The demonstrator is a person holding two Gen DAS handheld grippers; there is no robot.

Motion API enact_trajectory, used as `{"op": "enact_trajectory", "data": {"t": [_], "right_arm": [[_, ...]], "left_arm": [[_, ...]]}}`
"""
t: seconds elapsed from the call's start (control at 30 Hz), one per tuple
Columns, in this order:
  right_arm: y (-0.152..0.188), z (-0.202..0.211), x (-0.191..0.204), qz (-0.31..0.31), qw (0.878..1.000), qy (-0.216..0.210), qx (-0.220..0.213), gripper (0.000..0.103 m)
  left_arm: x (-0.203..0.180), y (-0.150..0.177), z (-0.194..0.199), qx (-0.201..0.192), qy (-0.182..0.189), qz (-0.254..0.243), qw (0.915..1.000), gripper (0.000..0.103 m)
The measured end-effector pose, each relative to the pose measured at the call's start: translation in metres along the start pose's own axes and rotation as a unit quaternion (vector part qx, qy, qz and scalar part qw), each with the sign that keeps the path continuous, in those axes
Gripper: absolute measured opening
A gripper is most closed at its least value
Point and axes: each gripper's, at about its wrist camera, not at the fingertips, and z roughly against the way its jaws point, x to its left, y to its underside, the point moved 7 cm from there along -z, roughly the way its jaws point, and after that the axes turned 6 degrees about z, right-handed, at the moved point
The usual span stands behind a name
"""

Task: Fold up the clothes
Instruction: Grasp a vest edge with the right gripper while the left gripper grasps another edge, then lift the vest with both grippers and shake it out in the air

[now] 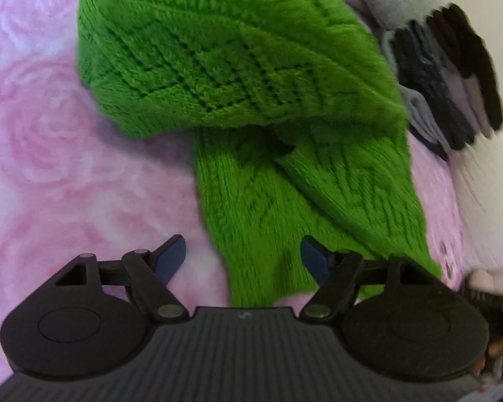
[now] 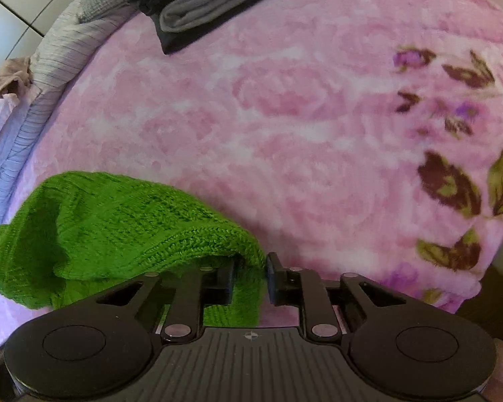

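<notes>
Green knitted sweater (image 2: 124, 231) lies on the pink floral blanket (image 2: 285, 127): your right hand-held gripper (image 2: 250, 276) pinches its edge, your left hand-held gripper (image 1: 243, 258) gapes empty, one sleeve (image 1: 261, 217) running away ahead.

Soft even daylight, no glare, faint shadow tucked under the green knit (image 1: 238, 67), edges bent by fisheye, right side smeared by motion blur, dark vignetted corners.
</notes>
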Motion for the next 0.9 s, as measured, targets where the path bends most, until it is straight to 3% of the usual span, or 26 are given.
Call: {"op": "enact_trajectory", "data": {"t": [0.03,0.13,0.17,0.2,0.23,0.43,0.57,0.77,0.9], "right_arm": [[0.002,-0.006,-0.002,-0.002,1.0,0.001,0.003,0.023],[0.007,-0.018,-0.001,-0.013,1.0,-0.015,0.013,0.024],[0.009,-0.02,0.001,-0.014,1.0,-0.02,0.013,0.024],[0.009,-0.021,0.005,-0.008,0.999,-0.029,0.014,0.022],[0.009,-0.021,0.01,0.0,0.999,-0.034,0.014,0.006],[0.012,0.016,0.042,0.047,0.994,-0.097,0.015,0.003],[0.025,0.066,0.085,0.073,0.98,-0.186,0.022,0.003],[0.051,0.141,0.184,0.147,0.937,-0.314,0.045,0.003],[0.05,0.195,0.263,0.188,0.895,-0.404,0.009,0.003]], "left_arm": [[-0.003,-0.002,-0.002,-0.012,0.004,0.001,0.9999,0.067],[-0.011,-0.007,-0.009,-0.019,0.01,0.005,0.9998,0.016],[-0.011,-0.008,-0.012,-0.013,0.016,0.012,0.9997,0.011],[-0.011,-0.009,-0.009,-0.014,0.02,0.019,0.9995,0.011],[-0.011,-0.01,-0.005,-0.019,0.025,0.02,0.9993,0.01],[-0.01,-0.016,0.069,-0.069,0.035,-0.021,0.9968,0.007],[0.013,-0.024,0.152,-0.105,0.019,-0.03,0.9938,0.004],[0.035,-0.056,0.304,-0.193,-0.004,-0.029,0.9808,0.003],[0.047,-0.083,0.384,-0.242,-0.005,-0.024,0.97,0.003]]}}
